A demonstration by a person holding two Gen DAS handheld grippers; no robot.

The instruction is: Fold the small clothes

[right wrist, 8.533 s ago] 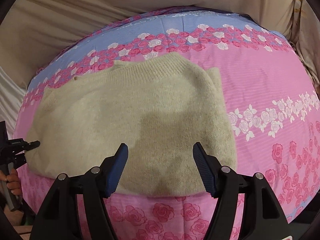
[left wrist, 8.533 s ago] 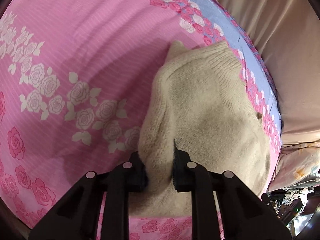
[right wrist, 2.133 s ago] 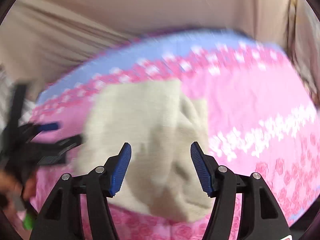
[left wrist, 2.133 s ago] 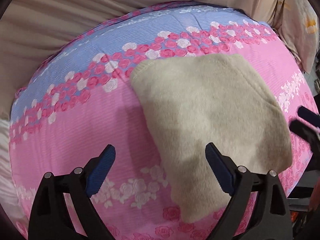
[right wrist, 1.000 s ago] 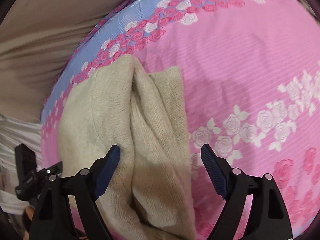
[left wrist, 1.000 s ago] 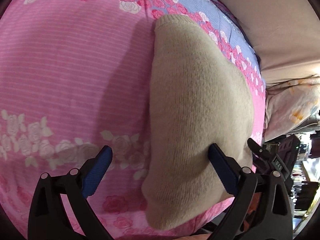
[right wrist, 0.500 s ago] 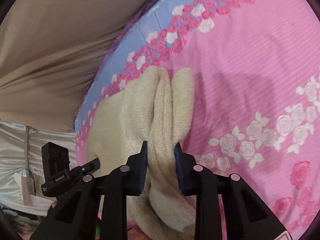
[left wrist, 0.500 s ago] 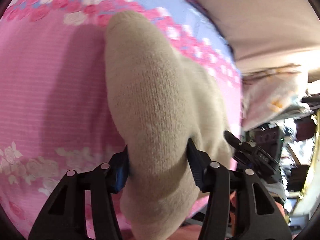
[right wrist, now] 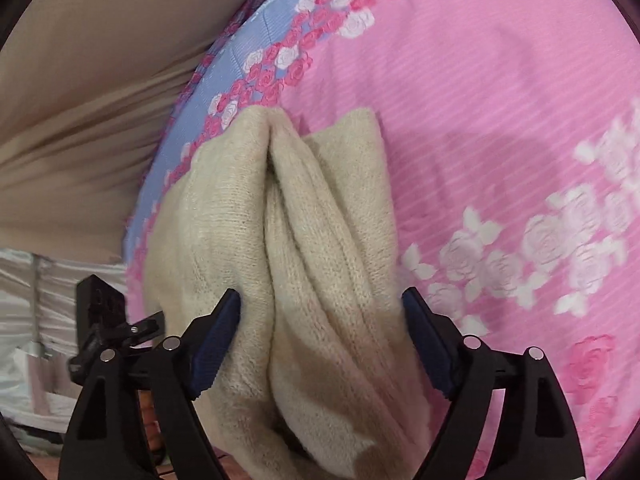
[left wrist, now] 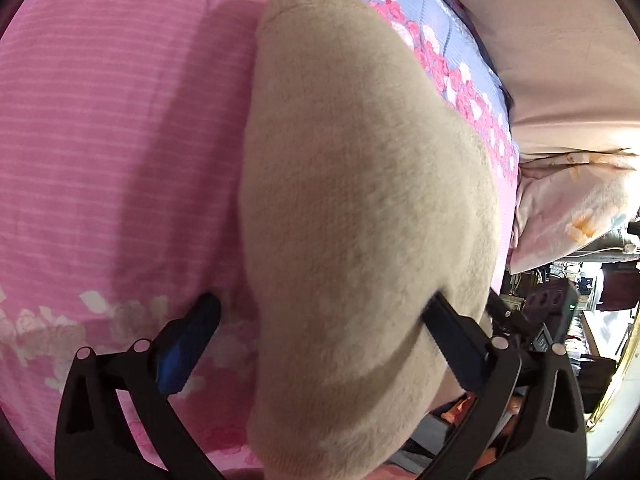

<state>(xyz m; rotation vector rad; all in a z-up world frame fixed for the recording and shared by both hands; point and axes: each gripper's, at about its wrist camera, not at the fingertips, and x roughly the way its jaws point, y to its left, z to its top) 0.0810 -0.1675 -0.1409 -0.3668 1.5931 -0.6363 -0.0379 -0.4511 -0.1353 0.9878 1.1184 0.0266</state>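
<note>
A folded cream knit sweater point(left wrist: 360, 208) lies on the pink rose-print bedspread point(left wrist: 112, 128). My left gripper point(left wrist: 320, 340) is open, its jaws wide apart on either side of the sweater's near end. In the right wrist view the sweater point(right wrist: 304, 240) shows its stacked folded layers. My right gripper point(right wrist: 320, 336) is open too, its jaws spread on either side of the layered end. The other gripper's body shows at the left edge point(right wrist: 104, 320).
The blue rose-border strip point(right wrist: 256, 52) runs along the bed's far edge, with a beige sheet point(right wrist: 88, 100) beyond. A pale pillow point(left wrist: 572, 208) lies at the right. Room clutter point(left wrist: 600, 320) shows past the bed's edge.
Half a second ago both grippers were shut on the sweater; now both have opened and let it go. The sweater rests on the bed.
</note>
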